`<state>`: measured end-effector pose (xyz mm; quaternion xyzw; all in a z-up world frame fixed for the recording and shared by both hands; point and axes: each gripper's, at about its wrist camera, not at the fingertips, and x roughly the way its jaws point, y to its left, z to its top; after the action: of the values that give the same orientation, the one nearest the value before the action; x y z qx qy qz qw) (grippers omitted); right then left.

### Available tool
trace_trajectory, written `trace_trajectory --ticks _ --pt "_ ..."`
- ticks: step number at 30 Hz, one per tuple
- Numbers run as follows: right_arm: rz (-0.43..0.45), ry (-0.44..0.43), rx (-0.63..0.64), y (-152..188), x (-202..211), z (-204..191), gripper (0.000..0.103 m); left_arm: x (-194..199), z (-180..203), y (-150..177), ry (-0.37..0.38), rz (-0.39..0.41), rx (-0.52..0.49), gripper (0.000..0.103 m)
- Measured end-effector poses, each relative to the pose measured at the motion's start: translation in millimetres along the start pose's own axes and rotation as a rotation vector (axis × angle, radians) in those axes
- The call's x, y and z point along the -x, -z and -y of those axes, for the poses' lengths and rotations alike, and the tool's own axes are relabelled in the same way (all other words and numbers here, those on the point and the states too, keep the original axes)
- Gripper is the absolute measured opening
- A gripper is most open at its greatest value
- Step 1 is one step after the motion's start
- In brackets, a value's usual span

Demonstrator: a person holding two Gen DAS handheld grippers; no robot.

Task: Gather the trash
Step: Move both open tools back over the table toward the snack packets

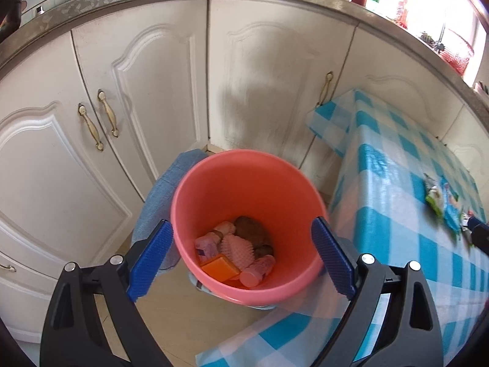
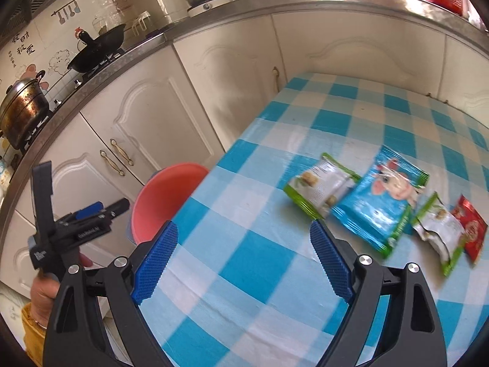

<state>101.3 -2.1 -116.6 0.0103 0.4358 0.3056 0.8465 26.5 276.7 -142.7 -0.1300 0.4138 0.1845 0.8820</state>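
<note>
While upright beside the table (image 2: 259, 260), pink bin (image 1: 247, 202), mouth upward.

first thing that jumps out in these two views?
The pink bucket on the floor by the white cabinets, already holding small pinkish and orange trash items, framed by the open left tongs. Next, the blue-checked tablecloth with four snack wrappers lying in a row toward its right side, ahead and to the right of the open, empty right tongs.
</note>
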Motion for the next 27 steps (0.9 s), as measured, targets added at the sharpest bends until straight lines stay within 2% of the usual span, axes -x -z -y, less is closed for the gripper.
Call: trace_trajectory --ticks 8,14,18,27 --pt "0.022 0.036 -0.026 29 26 30 0.092 23 30 2 0.098 0.018 -0.020 0.093" --pt "0.043 0.056 -0.079 48 49 61 0.092 37 64 7 0.163 0.019 -0.069 0.095" --pt "0.058 0.071 -0.117 60 63 82 0.092 43 87 13 0.235 0.015 -0.104 0.095" --pt "0.104 0.109 -0.228 86 98 138 0.092 50 154 29 0.347 -0.006 -0.248 0.095"
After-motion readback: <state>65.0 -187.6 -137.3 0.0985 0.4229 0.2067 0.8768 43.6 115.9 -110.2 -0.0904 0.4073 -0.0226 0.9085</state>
